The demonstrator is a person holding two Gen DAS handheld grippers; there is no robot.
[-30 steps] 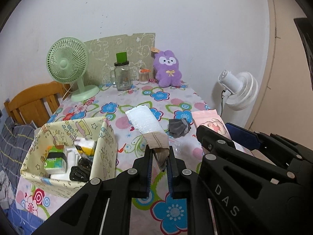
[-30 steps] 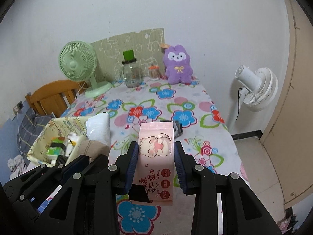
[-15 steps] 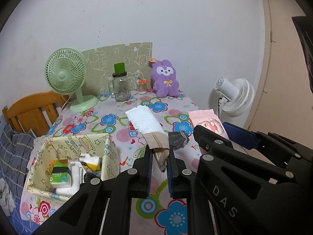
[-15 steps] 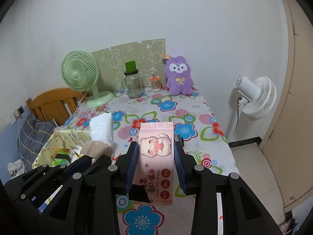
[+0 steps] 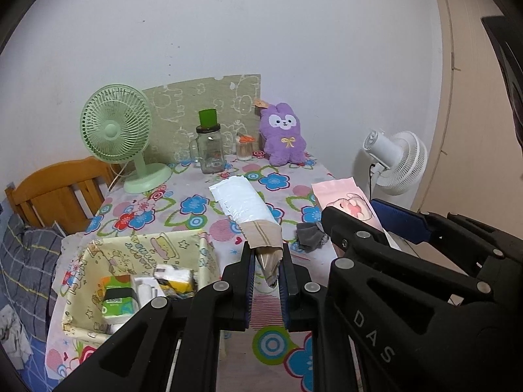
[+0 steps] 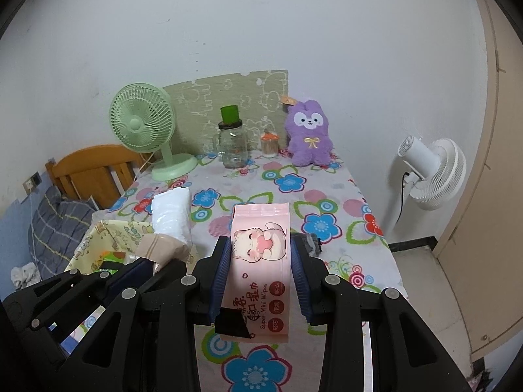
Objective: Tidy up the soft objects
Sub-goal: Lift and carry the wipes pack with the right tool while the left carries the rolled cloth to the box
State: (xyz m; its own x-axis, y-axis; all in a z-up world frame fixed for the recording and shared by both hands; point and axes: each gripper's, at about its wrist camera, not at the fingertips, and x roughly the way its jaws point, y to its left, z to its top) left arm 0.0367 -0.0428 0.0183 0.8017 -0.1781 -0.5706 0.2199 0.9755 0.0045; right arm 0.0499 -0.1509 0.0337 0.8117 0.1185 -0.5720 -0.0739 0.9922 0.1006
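— What's each gripper got?
— Left gripper [image 5: 267,272] pinches a crinkly white-and-tan pack [image 5: 248,212] above the fabric bin [image 5: 81,261]. Right gripper [image 6: 260,274] squeezes a glossy pink wipes pouch [image 6: 260,254].
— Behind them?
— A crumpled grey cloth [image 5: 310,235] on the floral tablecloth [image 5: 196,205]; farther back, a fuzzy purple plush [image 5: 283,135].

Both grippers have lifted: the storage box [image 5: 140,281] slid toward the lower left of the frame, apparently farther below, and more wall shows above.

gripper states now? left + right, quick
Left gripper: closed on the beige end of a white packet.
Right gripper: closed on a pink pack of wipes.
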